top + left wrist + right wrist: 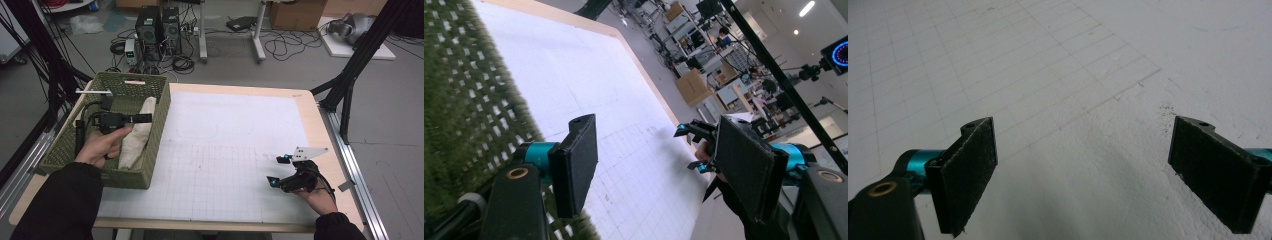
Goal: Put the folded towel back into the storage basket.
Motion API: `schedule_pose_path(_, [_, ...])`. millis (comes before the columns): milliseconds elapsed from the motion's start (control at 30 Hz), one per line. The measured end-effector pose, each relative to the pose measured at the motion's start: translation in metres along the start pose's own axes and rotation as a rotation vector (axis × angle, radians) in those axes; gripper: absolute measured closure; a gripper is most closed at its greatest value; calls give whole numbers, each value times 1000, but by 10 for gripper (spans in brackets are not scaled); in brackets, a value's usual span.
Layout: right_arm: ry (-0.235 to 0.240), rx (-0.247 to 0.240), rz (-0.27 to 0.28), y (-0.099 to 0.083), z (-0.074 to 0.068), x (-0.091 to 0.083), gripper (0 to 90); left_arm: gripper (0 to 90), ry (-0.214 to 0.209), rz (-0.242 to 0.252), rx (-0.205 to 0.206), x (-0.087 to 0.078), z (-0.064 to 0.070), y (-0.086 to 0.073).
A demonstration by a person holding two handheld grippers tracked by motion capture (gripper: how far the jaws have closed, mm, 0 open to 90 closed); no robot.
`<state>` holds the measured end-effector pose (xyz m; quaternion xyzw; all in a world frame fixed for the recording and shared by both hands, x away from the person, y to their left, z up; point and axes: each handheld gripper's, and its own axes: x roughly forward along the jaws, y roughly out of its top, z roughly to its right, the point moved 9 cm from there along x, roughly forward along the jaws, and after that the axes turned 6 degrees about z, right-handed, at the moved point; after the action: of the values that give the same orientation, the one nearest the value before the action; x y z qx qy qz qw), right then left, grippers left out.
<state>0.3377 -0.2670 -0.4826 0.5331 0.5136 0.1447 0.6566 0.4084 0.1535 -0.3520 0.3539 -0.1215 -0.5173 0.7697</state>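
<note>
At the left of the high view, a rolled cloth (pixel 136 134) lies in the green basket (pixel 159 125), just beside the left gripper (pixel 142 118), jaws spread. The cloth looks soft and light; pinch a fold. The right gripper (pixel 278 170) hovers spread over the bench (pixel 235 130).

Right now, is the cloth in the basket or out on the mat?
In. The beige cloth lies bunched inside the green basket, against its right wall, beside the left gripper.

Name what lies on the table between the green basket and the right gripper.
Nothing: in the high view, bare white gridded mat stretches from the basket, which holds a folded cloth, to the right gripper.
</note>
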Motion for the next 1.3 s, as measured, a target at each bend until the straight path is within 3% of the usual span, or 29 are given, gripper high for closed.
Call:
schedule_pose_path(500, [5, 0, 8, 3, -1, -2, 115, 335, 10, -44, 42, 30, 19, -11])
schedule_pose_path(1033, [3, -6, 18, 5, 1, -4, 115, 328, 46, -23, 63, 69, 38, -23])
schedule_pose_path(1267, [4, -5, 22, 5, 2, -4, 115, 327, 27, 0, 57, 85, 48, -29])
schedule_pose_path(1300, [5, -5, 23, 5, 2, -3, 115, 327, 41, -5, 67, 87, 48, -30])
